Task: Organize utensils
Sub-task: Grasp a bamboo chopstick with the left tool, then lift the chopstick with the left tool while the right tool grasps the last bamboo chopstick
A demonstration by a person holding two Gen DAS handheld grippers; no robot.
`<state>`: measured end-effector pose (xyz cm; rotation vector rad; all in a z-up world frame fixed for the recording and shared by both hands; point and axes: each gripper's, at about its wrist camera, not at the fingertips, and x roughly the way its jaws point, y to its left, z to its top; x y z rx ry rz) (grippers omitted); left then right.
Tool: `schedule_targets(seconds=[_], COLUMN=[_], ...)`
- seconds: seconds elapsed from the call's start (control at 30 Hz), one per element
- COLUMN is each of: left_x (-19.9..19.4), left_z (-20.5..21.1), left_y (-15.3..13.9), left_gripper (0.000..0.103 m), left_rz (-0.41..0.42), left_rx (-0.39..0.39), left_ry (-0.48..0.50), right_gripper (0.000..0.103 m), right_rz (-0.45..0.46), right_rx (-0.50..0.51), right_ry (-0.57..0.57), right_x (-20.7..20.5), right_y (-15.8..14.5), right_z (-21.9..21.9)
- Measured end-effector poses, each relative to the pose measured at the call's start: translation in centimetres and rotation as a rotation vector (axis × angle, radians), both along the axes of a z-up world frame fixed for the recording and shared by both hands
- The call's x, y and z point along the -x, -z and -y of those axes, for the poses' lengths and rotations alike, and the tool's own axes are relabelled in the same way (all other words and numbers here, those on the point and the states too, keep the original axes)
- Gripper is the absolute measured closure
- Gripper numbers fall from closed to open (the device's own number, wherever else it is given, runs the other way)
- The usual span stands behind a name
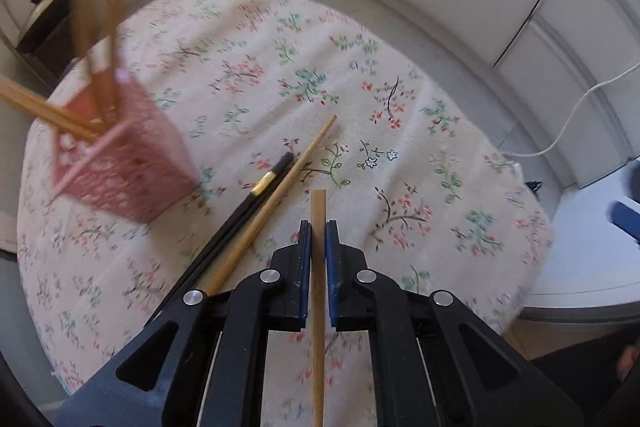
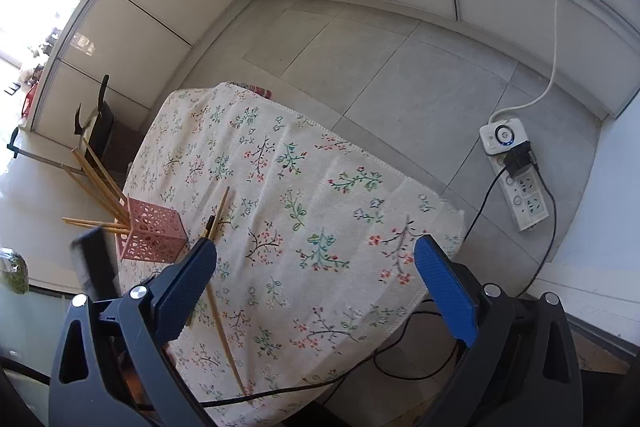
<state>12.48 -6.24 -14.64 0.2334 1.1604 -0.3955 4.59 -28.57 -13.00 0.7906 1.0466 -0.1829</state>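
Between the blue pads of the left gripper [image 1: 318, 227], clamped on a single wooden chopstick [image 1: 318, 211], blunt end poking just past the fingertips, shaft running back under the camera. Above the floral tablecloth [image 1: 400, 131], not resting on it. To the far left, the pink lattice holder [image 1: 132, 167], blurred in the left wrist view, sharp in the right.

Probably mid-carry toward that holder. To do it well: swing left and far, raise the stick above the rim, tip it toward upright before lowering. Best aimed at the free part of the opening, away from the sticks already leaning there, since a knock could tip a light plastic basket. Release only once the lower end is inside and bearing on the bottom or a wall; too early, and likely to roll off across the cloth. Firm grip needed, as a thin round shaft can pivot between flat pads.

In the holder: several wooden chopsticks [image 2: 100, 183], fanned out, some leaning far-left, two nearly level toward the left. Exact count hard to tell.

Still on the cloth, just right of the holder: a black pair with a gold band [image 1: 256, 199] and one more wooden chopstick [image 1: 280, 191] lying alongside, touching or nearly so.

Near right, the right gripper [image 2: 316, 283], spread wide and holding nothing, hovering above the near edge of the table.
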Motion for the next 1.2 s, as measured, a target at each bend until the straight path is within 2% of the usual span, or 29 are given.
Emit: schedule_targets(seconds=[0.13,0.3,0.4,0.47,0.53,0.73,0.83,0.93,0.97,1.0,1.03,1.07,1.2], left_x=[1.9,4.2,5.6,5.7,5.7,5.6,6.0,6.6,6.8,6.9,7.1,7.1,6.9], left_z=[-3.6,-7.2,-8.7,-9.4,-10.0,-11.6,-12.5,-13.3,-13.6,-14.1,-14.5,-14.8,-15.9], left_y=[-4.2,-7.0,-8.7,-9.4,-9.9,-11.1,-12.2,-13.6,-14.0,-14.3,-14.8,-15.0,-15.2], left_gripper=[0.096,0.096,0.096,0.096,0.096,0.096,0.096,0.096,0.096,0.096,0.096,0.096,0.096], left_rz=[0.078,0.188,0.248,0.273,0.288,0.313,0.342,0.395,0.414,0.427,0.443,0.452,0.457], left_rx=[0.064,0.057,0.064,0.075,0.094,0.144,0.168,0.17,0.172,0.179,0.189,0.194,0.201], left_ry=[-0.063,-0.119,-0.138,-0.149,-0.157,-0.186,-0.199,-0.214,-0.223,-0.233,-0.248,-0.258,-0.297], right_gripper=[0.007,0.009,0.023,0.035,0.04,0.05,0.054,0.065,0.075,0.076,0.086,0.091,0.095], right_rz=[-0.032,-0.129,-0.207,-0.238,-0.253,-0.257,-0.276,-0.283,-0.288,-0.285,-0.284,-0.276,-0.246], right_rx=[0.003,-0.096,-0.144,-0.134,-0.103,-0.065,-0.015,0.022,0.023,0.039,0.043,0.052,0.027], right_ry=[-0.074,-0.126,-0.108,-0.088,-0.068,-0.075,-0.08,-0.094,-0.103,-0.1,-0.106,-0.104,-0.106], right_x=[-4.4,-9.7,-12.1,-13.2,-14.2,-16.8,-17.7,-18.4,-18.6,-18.7,-18.7,-18.7,-18.4], right_y=[0.7,3.9,6.4,7.5,8.2,8.5,8.8,8.8,9.0,8.9,9.1,9.1,9.2], right_z=[-3.0,-7.0,-8.3,-8.8,-9.4,-11.1,-11.9,-12.9,-13.2,-13.4,-13.7,-13.8,-13.6])
